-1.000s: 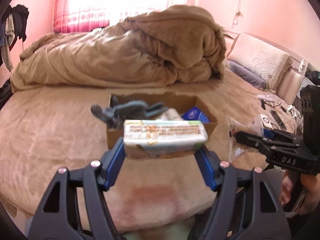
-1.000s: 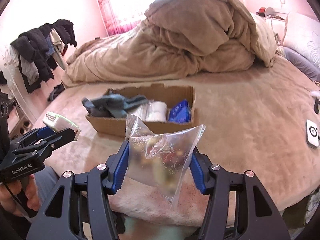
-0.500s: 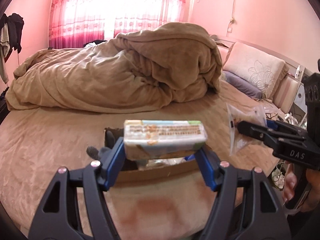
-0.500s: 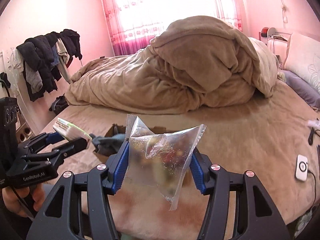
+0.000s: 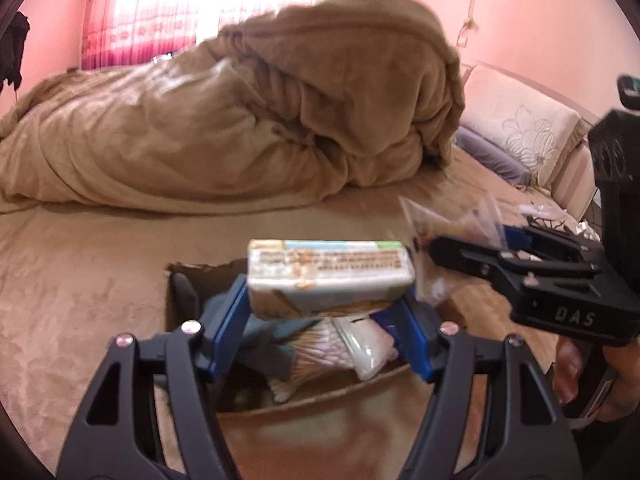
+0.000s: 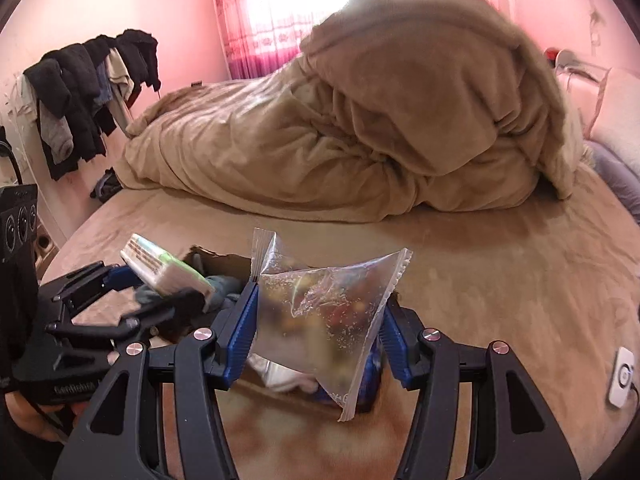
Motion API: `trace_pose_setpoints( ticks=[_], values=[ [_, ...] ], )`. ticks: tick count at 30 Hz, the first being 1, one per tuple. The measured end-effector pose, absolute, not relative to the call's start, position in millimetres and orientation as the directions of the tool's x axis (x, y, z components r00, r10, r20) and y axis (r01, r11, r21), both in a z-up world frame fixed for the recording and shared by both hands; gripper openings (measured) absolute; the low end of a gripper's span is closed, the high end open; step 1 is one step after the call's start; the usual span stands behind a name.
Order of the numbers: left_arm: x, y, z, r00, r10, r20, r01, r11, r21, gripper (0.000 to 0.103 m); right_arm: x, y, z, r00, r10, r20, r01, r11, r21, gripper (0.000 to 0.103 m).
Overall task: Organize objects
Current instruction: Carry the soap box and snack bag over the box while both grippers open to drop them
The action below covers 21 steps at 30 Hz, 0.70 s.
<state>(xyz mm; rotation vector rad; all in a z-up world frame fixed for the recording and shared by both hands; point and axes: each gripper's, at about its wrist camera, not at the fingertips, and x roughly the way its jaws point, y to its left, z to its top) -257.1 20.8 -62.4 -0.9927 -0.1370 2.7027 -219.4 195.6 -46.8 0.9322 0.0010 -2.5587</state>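
A: What's around the cardboard box [image 5: 188, 280]?
B: It sits on the tan bed [image 5: 80, 260]; heaped duvet [image 5: 240, 120] behind, pink walls.
A: And the grippers?
B: Above the box, left gripper [image 5: 326, 304] jaws clamp a tissue pack [image 5: 328, 276]; right gripper [image 6: 316, 320] jaws pinch a clear bag [image 6: 320, 304].

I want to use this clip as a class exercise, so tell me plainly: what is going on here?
A person is tidying things into a cardboard box on a bed. The left gripper holds a small packaged box, and the right gripper holds a clear plastic bag of small items. Both are poised over the open box, which already contains grey cloth and other packets. Neither item has been released yet.
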Motion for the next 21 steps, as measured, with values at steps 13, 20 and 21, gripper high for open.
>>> trace_pose_setpoints(
  ticks=[13,20,21],
  values=[
    [-290.8,33.1,-125.1,-0.642,0.295,-0.708,-0.229,-0.955,-0.189,0.07,-284.6,184.2,-119.0,-0.547,-0.422,-0.723,0.378,-0.895,0.236,0.06],
    [-281.2,38.7,-126.0,-0.652,0.268,-0.709,-0.226,-0.962,-0.155,0.078,-282.5,186.1,-121.8,-0.564,-0.416,-0.713,0.382,-0.897,0.221,0.069],
    [-278.1,37.7,-124.2,-0.655,0.267,-0.707,-0.224,-0.962,-0.156,0.081,-281.4,187.6,-120.9,-0.57,-0.41,-0.712,0.376,-0.901,0.218,0.069]
  ],
)
